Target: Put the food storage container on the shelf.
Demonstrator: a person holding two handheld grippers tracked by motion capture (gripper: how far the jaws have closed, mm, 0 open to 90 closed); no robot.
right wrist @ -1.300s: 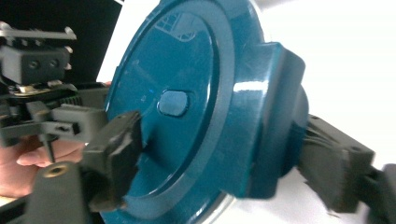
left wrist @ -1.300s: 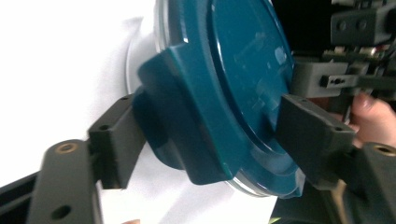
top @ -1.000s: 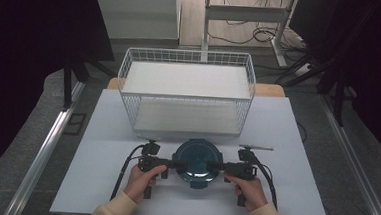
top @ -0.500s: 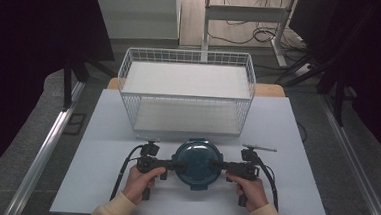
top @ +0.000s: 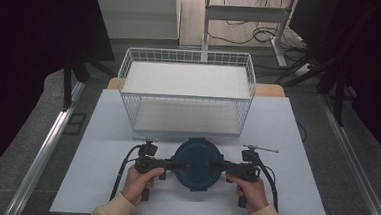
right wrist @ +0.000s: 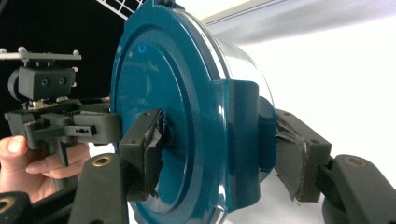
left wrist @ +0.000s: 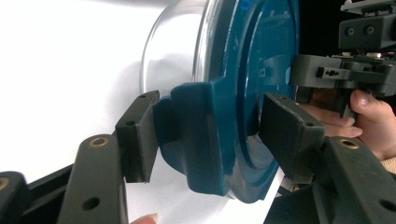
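A round clear container with a teal lid (top: 196, 163) sits on the white table near its front edge. Its lid has a latch tab on each side. My left gripper (top: 179, 164) comes in from the left. Its jaws have just been closing on the left latch tab (left wrist: 201, 135), and its pads (left wrist: 140, 135) now sit against the tab and the lid face. My right gripper (top: 215, 165) comes in from the right. It has just closed, and its worn pads (right wrist: 147, 144) press on the right latch tab (right wrist: 243, 140) and the lid top.
A white wire basket (top: 189, 55) stands just behind the container, holding nothing. The white table (top: 296, 144) has bare room on both sides of the hands. Dark curtains and metal rails flank the table.
Both hands stay at the container's sides. The jaw tips have drawn a little closer onto the lid's two tabs. The container has barely shifted.
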